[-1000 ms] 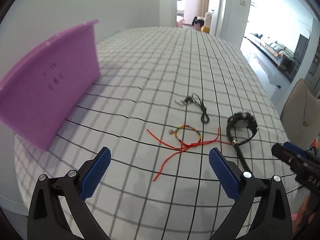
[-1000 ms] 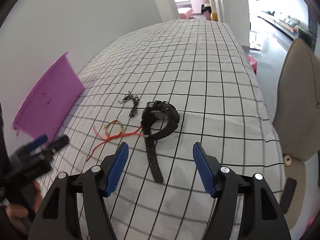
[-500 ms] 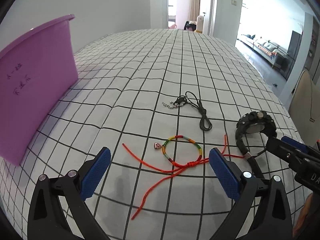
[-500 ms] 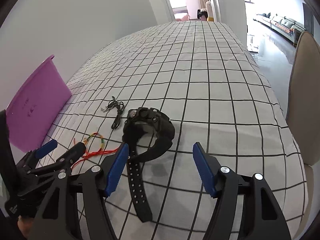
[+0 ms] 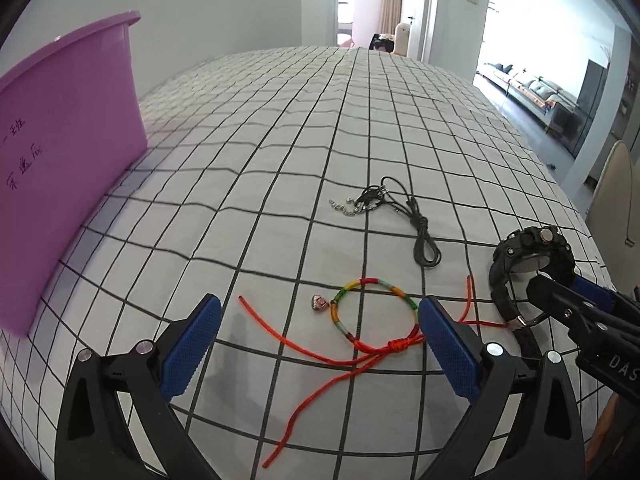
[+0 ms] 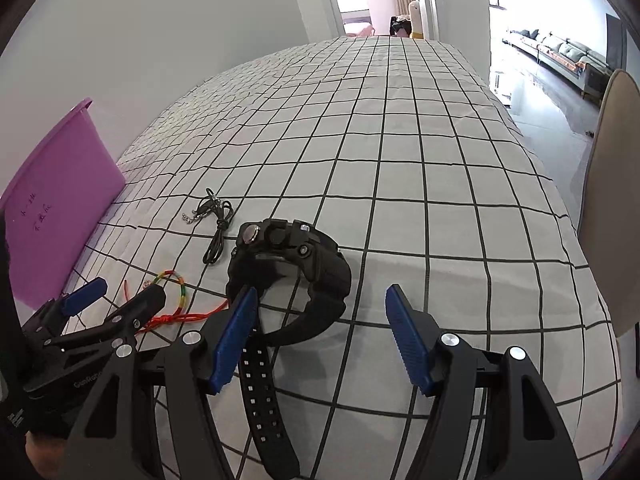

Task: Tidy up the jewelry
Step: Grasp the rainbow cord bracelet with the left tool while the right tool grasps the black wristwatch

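Note:
A rainbow braided bracelet (image 5: 374, 308) with red cord tails and a small charm lies on the checked cloth, between the wide-apart fingers of my left gripper (image 5: 320, 344), which is open and holds nothing. To its right lies a black watch (image 6: 292, 256), its strap running toward me. My right gripper (image 6: 320, 340) is open just short of the watch, its left pad at the strap, gripping nothing. A black cord necklace (image 5: 404, 212) with a silver chain lies farther back. The bracelet (image 6: 176, 280) and left gripper (image 6: 116, 304) also show in the right wrist view.
A purple plastic tub (image 5: 60, 160) with handwriting on its side stands at the left on the checked cloth (image 5: 360, 120). A beige chair back (image 6: 612, 200) rises beyond the right edge. A doorway and a living room lie behind.
Both grippers have come down and forward toward the cloth. The bracelet now sits between the left fingers and the watch just ahead of the right ones. Neither gripper's opening has changed.

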Available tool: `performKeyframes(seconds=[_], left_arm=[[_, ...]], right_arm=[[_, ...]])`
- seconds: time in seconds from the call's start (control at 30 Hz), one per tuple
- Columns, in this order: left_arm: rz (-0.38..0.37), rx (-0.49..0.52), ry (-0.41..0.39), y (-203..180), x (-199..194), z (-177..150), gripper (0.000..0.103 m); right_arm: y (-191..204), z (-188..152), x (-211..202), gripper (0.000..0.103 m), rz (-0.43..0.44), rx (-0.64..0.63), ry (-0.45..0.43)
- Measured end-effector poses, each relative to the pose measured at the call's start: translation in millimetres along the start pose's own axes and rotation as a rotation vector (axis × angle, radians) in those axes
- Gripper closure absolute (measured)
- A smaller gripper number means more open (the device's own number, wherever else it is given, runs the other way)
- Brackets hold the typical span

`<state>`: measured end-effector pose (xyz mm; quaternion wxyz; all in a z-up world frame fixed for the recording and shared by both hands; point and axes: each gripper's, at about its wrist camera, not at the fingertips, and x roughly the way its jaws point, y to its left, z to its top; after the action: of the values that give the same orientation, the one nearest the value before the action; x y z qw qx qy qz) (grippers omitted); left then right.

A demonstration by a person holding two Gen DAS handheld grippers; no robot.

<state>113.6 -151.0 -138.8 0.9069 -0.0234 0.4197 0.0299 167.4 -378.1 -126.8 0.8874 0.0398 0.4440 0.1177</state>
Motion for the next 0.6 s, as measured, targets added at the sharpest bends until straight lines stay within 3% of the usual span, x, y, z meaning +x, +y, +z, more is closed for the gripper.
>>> performKeyframes(seconds=[0.6], left_arm=[[-0.016, -0.002, 0.052, -4, 20, 5, 0.006]], right_arm=[[-1, 5, 10, 0.039, -0.030, -0.005, 0.003]])
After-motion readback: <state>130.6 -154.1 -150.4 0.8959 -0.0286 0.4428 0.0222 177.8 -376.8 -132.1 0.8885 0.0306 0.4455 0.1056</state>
